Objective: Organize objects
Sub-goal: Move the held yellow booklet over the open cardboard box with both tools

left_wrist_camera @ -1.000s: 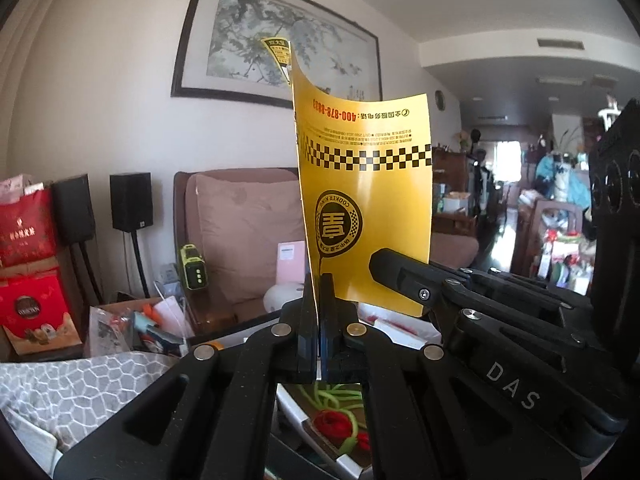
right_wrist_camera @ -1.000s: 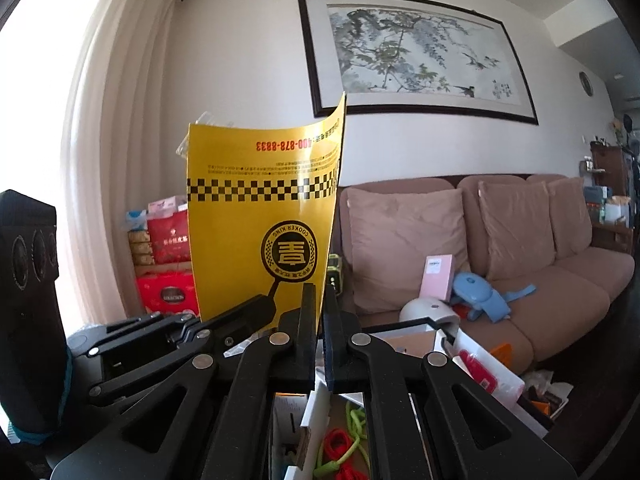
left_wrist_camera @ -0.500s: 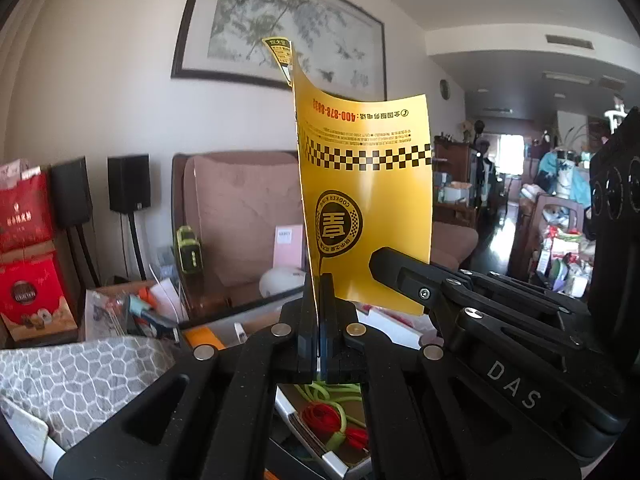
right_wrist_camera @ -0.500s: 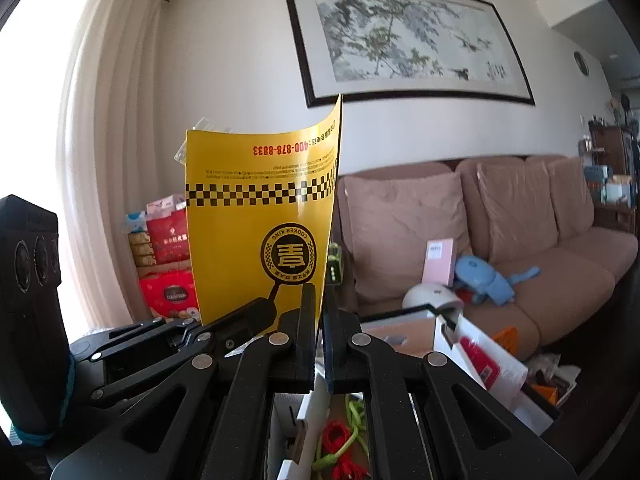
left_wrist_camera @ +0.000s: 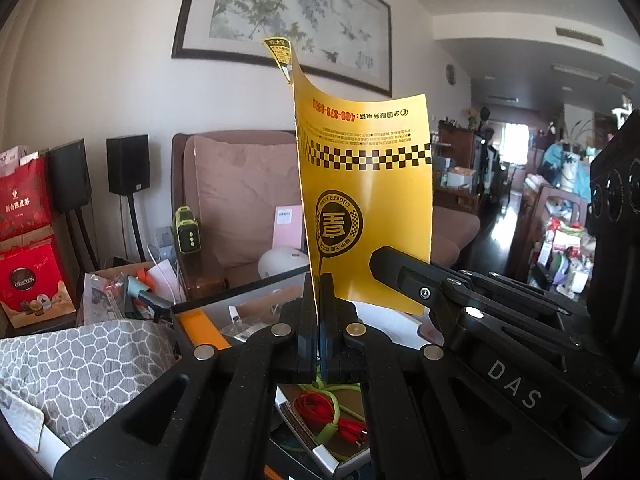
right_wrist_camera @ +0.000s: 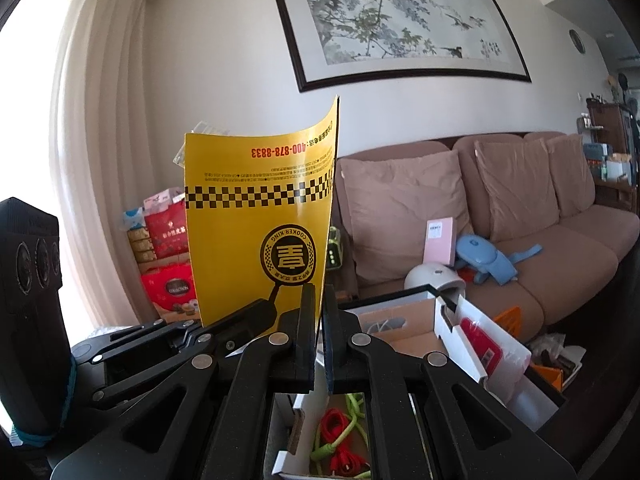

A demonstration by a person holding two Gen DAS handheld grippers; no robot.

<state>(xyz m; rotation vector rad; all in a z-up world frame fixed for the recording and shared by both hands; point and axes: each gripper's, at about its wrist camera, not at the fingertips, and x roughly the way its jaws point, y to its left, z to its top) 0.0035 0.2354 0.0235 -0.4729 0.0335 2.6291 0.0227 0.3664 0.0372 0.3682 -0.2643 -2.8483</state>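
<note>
While both grippers point a little below level over a cluttered open box, a yellow leaflet (left_wrist_camera: 364, 208) stands upright between them, printed upside down with a black checkered band, a red phone number and a round "Cooker King" emblem. The left gripper (left_wrist_camera: 319, 296) has its jaws fully closed on the leaflet's bottom left edge, the sheet rising straight up out of the pinch. In the right wrist view the right gripper (right_wrist_camera: 319, 304) is closed on the opposite bottom edge of the same sheet, with only a thin slit between its jaws where the paper passes through. Each gripper's black linkage shows in the other's view: the right one enters from the right of the left view, its tip in front of the leaflet's lower right corner, and the left one enters from the left of the right view. The leaflet curves gently, its top left corner curling up highest in the left view.

Below the closed jaws lies a shallow white cardboard box (right_wrist_camera: 298, 420) holding a coiled red cable (right_wrist_camera: 340, 440) tied with a green strap (right_wrist_camera: 352, 420). Just beyond it, more open boxes hold papers and packaging. Farther off a pink-brown sofa (right_wrist_camera: 560, 264) stands against the far wall, carrying a pink box (right_wrist_camera: 439, 240), a white dome-shaped device (right_wrist_camera: 434, 276) and a blue toy (right_wrist_camera: 486, 258). A framed ink painting (right_wrist_camera: 400, 24) hangs above the sofa. Red gift bags (left_wrist_camera: 24, 200) and black speakers (left_wrist_camera: 128, 164) stand at far left in the left view.
</note>
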